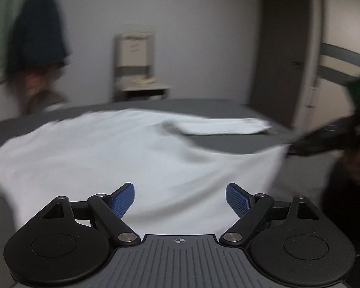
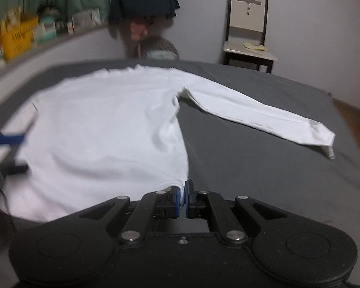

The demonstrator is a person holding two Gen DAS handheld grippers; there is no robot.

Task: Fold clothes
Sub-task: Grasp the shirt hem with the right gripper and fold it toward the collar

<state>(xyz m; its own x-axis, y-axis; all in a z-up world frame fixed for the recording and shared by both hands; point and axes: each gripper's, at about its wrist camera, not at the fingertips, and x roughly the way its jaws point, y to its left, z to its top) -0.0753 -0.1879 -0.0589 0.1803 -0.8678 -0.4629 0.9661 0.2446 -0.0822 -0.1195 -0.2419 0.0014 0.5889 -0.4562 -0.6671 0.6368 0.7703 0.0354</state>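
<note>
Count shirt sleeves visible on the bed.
1: the white shirt's long sleeve stretches right across the grey bed. The other sleeve may be hidden at the blurred left edge.

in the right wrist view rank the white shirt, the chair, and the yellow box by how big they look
1. white shirt, largest by far.
2. chair.
3. yellow box.
The chair and box stand farther from the camera than the shirt, so this ranks apparent size only.

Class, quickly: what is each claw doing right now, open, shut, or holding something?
Left claw: open, holding nothing, above the white long-sleeved shirt.
Right claw: shut on the shirt's hem corner.
</note>
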